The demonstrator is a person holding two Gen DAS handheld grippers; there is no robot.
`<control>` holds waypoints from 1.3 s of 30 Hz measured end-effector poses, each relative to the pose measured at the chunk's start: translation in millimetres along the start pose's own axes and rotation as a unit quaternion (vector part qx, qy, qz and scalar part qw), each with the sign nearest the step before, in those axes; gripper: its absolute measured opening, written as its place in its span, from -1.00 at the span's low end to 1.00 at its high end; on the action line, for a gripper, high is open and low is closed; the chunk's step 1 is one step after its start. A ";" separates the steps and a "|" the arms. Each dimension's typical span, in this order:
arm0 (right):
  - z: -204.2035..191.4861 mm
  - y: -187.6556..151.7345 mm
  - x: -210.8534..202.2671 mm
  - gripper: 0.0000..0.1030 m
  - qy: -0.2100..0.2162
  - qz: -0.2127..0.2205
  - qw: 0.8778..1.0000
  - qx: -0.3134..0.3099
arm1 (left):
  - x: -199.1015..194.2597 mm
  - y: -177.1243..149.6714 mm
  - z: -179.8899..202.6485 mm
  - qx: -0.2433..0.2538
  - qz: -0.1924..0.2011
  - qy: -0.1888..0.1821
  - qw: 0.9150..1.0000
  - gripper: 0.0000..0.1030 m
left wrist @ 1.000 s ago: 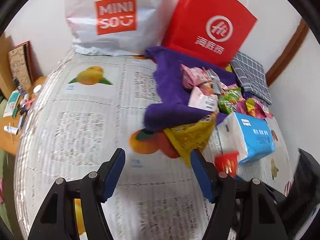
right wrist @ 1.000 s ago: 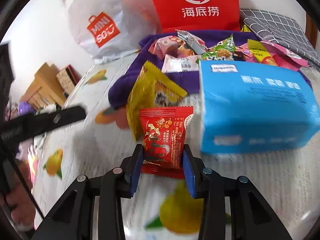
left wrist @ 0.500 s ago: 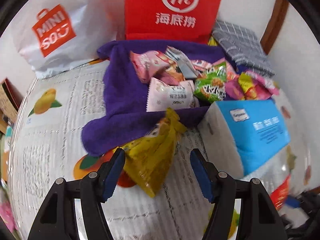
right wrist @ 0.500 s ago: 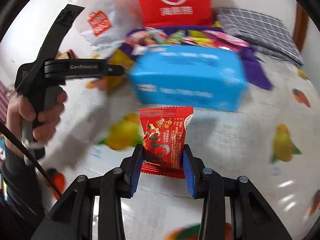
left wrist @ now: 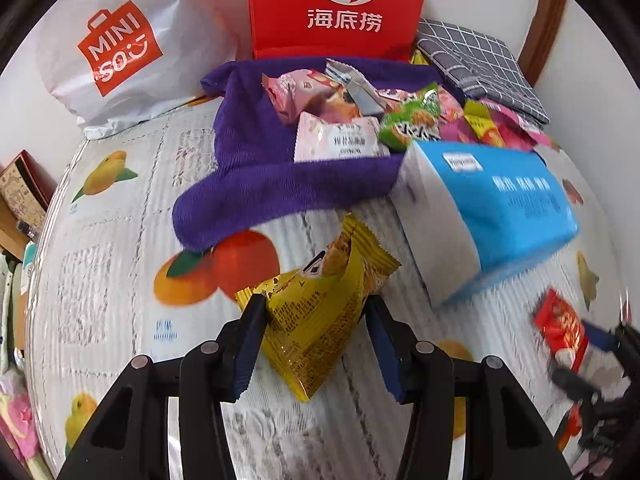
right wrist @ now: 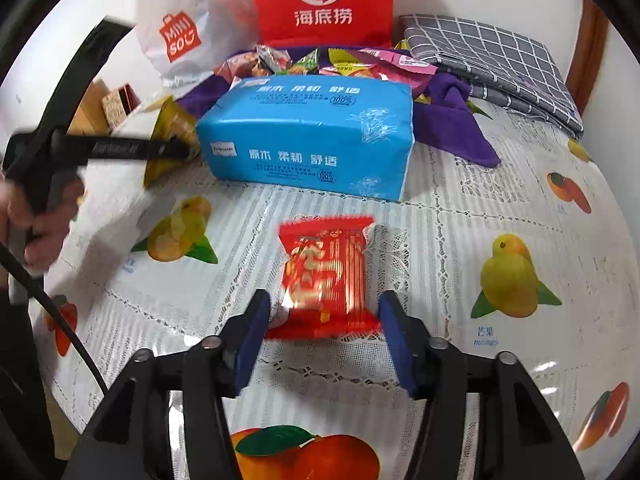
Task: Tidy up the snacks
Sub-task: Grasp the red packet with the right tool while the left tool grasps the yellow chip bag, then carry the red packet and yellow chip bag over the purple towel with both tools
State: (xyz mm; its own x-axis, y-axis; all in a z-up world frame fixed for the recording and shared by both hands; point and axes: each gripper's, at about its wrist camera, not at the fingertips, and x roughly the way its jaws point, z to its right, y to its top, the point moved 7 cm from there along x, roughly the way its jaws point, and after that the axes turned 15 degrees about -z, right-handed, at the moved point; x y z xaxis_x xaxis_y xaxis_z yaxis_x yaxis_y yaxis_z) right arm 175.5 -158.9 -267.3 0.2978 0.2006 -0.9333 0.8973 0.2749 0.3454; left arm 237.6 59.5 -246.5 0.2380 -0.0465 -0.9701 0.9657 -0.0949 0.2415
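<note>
releasing red, clamping yellow

right gripper fingers opening off red snack, lying on bench; left gripper fingers closing, pinching yellow snack near its edge. could slip out, crinkly wrapper.

The yellow packet and red packet are glossy, crinkly film. The towel is matt purple terry cloth (fuzzy); the tabletop wears a ribbed, slightly shiny plastic cover.
</note>
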 end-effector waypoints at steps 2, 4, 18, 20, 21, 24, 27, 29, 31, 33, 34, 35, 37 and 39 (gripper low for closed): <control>1.7 4.5 2.1 0.18 0.000 0.005 1.000 0.008 | 4.3 0.6 1.4 0.004 -0.005 0.008 1.000 0.08; 3.0 9.6 5.3 0.18 -0.004 0.008 1.000 0.014 | 10.1 4.4 0.2 0.001 -0.007 0.014 1.000 0.23; 7.8 13.9 -24.0 -0.24 0.002 0.041 0.998 0.042 | -17.4 -12.9 6.1 -0.010 0.017 -0.037 0.999 0.00; 6.7 14.3 -32.1 -0.24 0.000 0.049 0.998 0.041 | -26.3 -18.3 10.1 -0.012 0.021 -0.046 0.999 0.00; 5.5 14.5 -35.7 -0.24 -0.001 0.051 0.998 0.040 | -30.6 -20.5 12.4 -0.013 0.022 -0.052 0.998 0.00; 2.7 14.3 -45.7 -0.24 0.002 0.056 0.997 0.044 | -44.9 -26.6 20.0 -0.009 0.029 -0.069 0.997 0.00; -0.6 14.1 -58.1 -0.24 0.003 0.064 0.997 0.047 | -57.8 -32.0 28.3 -0.003 0.036 -0.075 0.997 0.00; -2.2 13.3 -66.0 -0.24 0.003 0.070 0.996 0.048 | -64.9 -35.9 33.0 -0.002 0.040 -0.078 0.996 0.00; -3.7 12.6 -73.4 -0.24 0.003 0.074 0.996 0.048 | -70.5 -39.7 37.5 0.000 0.041 -0.086 0.995 0.00; -4.9 12.5 -81.3 -0.24 -0.001 0.077 0.996 0.048 | -76.4 -44.1 42.2 0.001 0.043 -0.092 0.995 0.00; -5.4 12.7 -83.6 -0.24 -0.001 0.079 0.996 0.049 | -79.1 -45.7 44.0 0.001 0.044 -0.093 0.995 0.00; -5.7 13.0 -86.8 -0.24 -0.001 0.080 0.996 0.049 | -82.8 -47.5 46.2 0.002 0.046 -0.095 0.994 0.00; -6.1 13.7 -93.7 -0.24 0.000 0.085 0.995 0.051 | -88.6 -50.0 48.7 0.001 0.049 -0.098 0.994 0.00; -6.1 14.4 -102.0 -0.24 -0.005 0.092 0.994 0.053 | -93.7 -52.0 51.3 0.002 0.051 -0.100 0.994 0.00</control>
State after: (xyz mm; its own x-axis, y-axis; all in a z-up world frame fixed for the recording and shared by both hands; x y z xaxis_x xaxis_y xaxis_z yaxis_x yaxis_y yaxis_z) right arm 156.1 -169.7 -166.5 0.4631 0.2296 -0.8561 0.8561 0.1341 0.4991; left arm 159.7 17.8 -167.0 0.3096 -0.2536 -0.9164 0.9368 -0.0839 0.3396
